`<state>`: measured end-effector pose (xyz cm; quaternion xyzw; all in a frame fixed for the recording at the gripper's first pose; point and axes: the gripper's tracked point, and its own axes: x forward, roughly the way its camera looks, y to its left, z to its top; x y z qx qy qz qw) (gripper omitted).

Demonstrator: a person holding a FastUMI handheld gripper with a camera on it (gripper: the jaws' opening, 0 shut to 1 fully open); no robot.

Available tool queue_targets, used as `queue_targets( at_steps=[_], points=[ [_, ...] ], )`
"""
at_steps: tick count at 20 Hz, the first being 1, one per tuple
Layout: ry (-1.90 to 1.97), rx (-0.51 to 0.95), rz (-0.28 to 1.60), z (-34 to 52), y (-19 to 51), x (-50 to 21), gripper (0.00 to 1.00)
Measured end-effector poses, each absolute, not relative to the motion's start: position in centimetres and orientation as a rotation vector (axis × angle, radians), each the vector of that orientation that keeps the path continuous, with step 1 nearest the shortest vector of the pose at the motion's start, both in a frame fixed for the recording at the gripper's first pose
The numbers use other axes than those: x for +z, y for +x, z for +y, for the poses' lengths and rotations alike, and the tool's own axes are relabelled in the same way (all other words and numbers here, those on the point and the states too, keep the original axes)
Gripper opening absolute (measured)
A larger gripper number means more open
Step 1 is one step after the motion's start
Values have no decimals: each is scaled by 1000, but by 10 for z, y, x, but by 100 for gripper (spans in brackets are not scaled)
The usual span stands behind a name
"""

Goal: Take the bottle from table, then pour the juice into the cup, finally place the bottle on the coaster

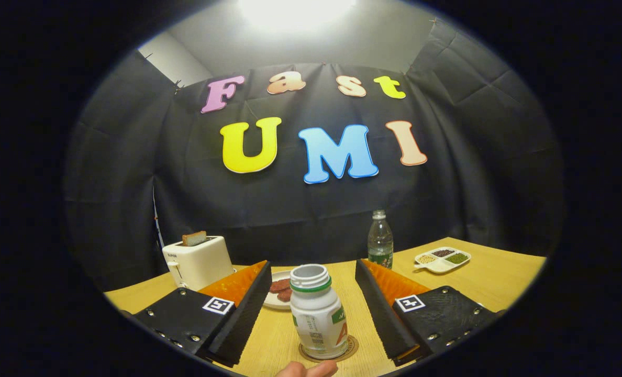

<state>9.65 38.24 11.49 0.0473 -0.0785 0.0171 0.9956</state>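
On the round brown cork coaster [351,352] stood the small white plastic bottle [317,314] with no cap. My gripper [313,309] had its fingers wide apart, not touching it. I thought backing straight off would keep it upright.

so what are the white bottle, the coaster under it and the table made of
White bottle: looks like opaque plastic with a slight sheen, threaded open neck, printed label. Coaster: likely cork or wood, a thin, matte brown disc. Table: wood or wood-look laminate, pale with fine straight grain lines; I can't tell which. The tool is open, with the bottle standing between its fingers.
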Motion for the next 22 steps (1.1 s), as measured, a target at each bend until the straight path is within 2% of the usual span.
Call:
queue_targets(
  at_steps=[6, 15, 18, 22],
  points=[
    [116, 40, -238, 382, 79, 162, 96],
    [92, 78, -269, 372, 60, 175, 97],
    [15, 35, -264, 331, 51, 177, 97],
    [-104, -106, -283, 242, 40, 183, 97]
  ],
)
